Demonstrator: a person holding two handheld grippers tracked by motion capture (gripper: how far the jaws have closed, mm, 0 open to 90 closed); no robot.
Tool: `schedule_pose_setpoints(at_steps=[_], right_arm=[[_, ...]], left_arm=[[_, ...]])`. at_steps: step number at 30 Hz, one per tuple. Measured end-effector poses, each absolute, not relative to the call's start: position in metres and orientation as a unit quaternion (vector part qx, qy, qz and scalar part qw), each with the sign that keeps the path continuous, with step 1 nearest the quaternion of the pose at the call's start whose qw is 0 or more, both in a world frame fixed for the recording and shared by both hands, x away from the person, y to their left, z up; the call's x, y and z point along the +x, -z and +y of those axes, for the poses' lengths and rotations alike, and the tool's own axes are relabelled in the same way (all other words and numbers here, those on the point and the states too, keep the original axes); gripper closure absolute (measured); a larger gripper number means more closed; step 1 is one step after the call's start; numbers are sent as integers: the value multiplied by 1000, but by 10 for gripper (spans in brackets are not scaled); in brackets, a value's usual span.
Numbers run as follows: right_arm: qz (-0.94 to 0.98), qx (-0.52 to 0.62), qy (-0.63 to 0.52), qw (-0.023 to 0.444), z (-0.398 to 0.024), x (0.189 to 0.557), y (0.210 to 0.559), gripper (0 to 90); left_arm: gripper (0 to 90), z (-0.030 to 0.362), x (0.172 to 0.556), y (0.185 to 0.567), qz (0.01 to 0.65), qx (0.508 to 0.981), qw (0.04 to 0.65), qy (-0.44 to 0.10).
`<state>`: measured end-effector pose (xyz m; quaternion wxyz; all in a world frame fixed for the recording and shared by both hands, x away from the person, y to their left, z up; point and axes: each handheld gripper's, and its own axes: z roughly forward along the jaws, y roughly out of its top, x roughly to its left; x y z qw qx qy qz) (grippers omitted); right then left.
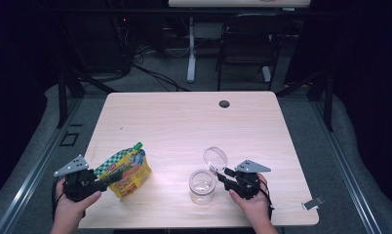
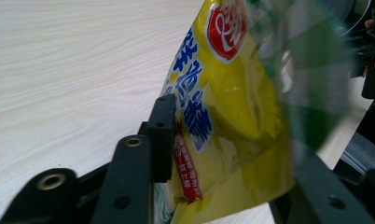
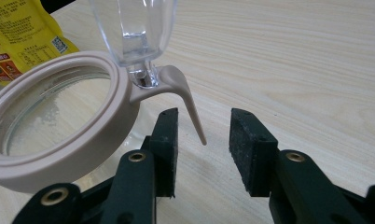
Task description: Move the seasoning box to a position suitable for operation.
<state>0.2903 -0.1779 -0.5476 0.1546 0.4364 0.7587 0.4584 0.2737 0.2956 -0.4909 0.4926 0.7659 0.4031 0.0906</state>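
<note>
A yellow spouted pouch [image 1: 126, 170] with a green cap leans at the table's front left. My left gripper [image 1: 111, 179] has its lower end between the jaws. In the left gripper view the left pad [image 2: 163, 135] lies against the pouch [image 2: 232, 116], which reaches across to the right jaw. A clear glass jar [image 1: 202, 187] stands at front centre, its clear lid [image 1: 215, 157] flipped up. My right gripper [image 1: 222, 176] is just right of it. In the right gripper view the jar's beige ring [image 3: 59, 140] has a thin tab [image 3: 188, 100] hanging between the open pads [image 3: 251, 149], touching neither.
The light wooden table [image 1: 184, 122] has a cable hole [image 1: 224, 104] near its far edge. A small silvery piece [image 1: 312, 204] lies at the front right corner. A black chair [image 1: 247, 44] stands beyond the table on the grey floor.
</note>
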Motion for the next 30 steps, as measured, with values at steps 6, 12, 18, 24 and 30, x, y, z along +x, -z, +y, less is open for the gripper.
schedule_pose_setpoints(at_steps=[6,12,18,24,30], right_arm=[[761,435,-455,153,-177,290,548,625],[762,434,-456,153,-176,290,548,621],[761,435,-456,153,-176,290,548,616],[761,434,-457,153,-176,290,548,612],[762,433,-456,155,-176,290,548,609]], left_arm=[[530,295,278,500,407,761,497,-88],[471,294,281,510,409,760,497,-89],[451,293,284,520,409,760,499,-74],[443,291,288,530,416,760,495,-72],[444,288,291,540,413,768,485,-68]])
